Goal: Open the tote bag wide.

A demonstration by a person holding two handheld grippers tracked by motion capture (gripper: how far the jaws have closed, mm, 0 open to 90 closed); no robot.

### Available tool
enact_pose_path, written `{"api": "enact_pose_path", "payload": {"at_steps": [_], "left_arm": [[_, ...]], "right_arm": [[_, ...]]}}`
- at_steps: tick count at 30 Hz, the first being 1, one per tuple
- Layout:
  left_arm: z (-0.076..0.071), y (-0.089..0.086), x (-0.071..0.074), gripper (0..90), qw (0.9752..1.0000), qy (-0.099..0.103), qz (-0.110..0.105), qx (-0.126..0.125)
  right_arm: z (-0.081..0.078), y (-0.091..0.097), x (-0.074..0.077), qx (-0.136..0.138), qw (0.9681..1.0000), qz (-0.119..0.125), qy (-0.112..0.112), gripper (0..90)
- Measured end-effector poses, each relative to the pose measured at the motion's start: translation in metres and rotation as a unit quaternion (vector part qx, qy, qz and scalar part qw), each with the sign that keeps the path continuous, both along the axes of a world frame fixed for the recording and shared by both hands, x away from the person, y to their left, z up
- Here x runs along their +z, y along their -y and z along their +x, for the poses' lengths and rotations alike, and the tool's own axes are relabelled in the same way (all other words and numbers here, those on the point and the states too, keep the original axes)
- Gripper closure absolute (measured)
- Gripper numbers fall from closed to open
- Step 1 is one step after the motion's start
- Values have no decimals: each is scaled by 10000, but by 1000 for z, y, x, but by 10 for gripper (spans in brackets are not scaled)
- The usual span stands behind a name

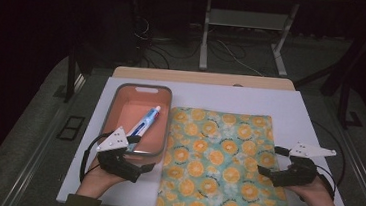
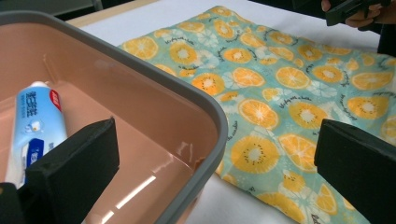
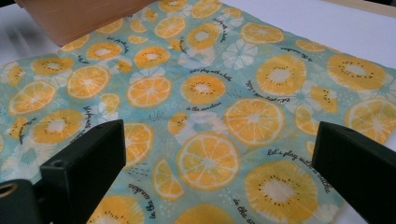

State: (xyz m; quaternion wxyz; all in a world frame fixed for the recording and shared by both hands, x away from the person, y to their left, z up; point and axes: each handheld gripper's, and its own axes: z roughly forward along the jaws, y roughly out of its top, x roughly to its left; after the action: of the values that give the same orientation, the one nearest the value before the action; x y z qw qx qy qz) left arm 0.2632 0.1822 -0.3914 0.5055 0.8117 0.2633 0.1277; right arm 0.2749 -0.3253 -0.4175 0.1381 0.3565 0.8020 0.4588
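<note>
While both wide open: left claw (image 1: 135, 140) over tray (image 1: 142, 87), right claw (image 1: 265, 178) over bag (image 1: 217, 151).

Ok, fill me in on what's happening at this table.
A person sits at the white table with a hand-held gripper in each hand. The left hand-held gripper is open at the near rim of the pink tub, which holds a toothpaste tube. The right hand-held gripper is open at the right edge of the orange-print cloth bag. Nothing is gripped.

A dim recording lab.
Loose cables (image 1: 150, 50) trailed over grey carpet (image 1: 34, 120) behind a white-covered counter (image 1: 252, 96); metal stand legs (image 1: 206, 35) stood beyond.
</note>
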Motion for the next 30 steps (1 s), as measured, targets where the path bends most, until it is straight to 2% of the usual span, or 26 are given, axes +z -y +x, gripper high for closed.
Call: {"api": "enact_pose_path", "payload": {"at_steps": [3,11,13,23,28,30], "left_arm": [[2,0,0,0,10000,-31,-16,44],[2,0,-1,0,10000,-18,6,49],[2,0,-1,0,10000,-29,-19,53],[3,0,-1,0,10000,-39,15,66],[3,0,-1,0,10000,-50,8,77],[3,1,-1,0,10000,-58,2,75]], "right_arm": [[2,1,0,-12,10000,36,-31,28],[13,-1,1,-152,9998,-91,-79,28],[24,0,1,-235,9996,-98,-140,28],[53,4,-4,-485,9981,-281,-243,29],[82,8,-14,-763,9950,-499,-400,43],[86,9,-15,-784,9946,-524,-430,71]]}}
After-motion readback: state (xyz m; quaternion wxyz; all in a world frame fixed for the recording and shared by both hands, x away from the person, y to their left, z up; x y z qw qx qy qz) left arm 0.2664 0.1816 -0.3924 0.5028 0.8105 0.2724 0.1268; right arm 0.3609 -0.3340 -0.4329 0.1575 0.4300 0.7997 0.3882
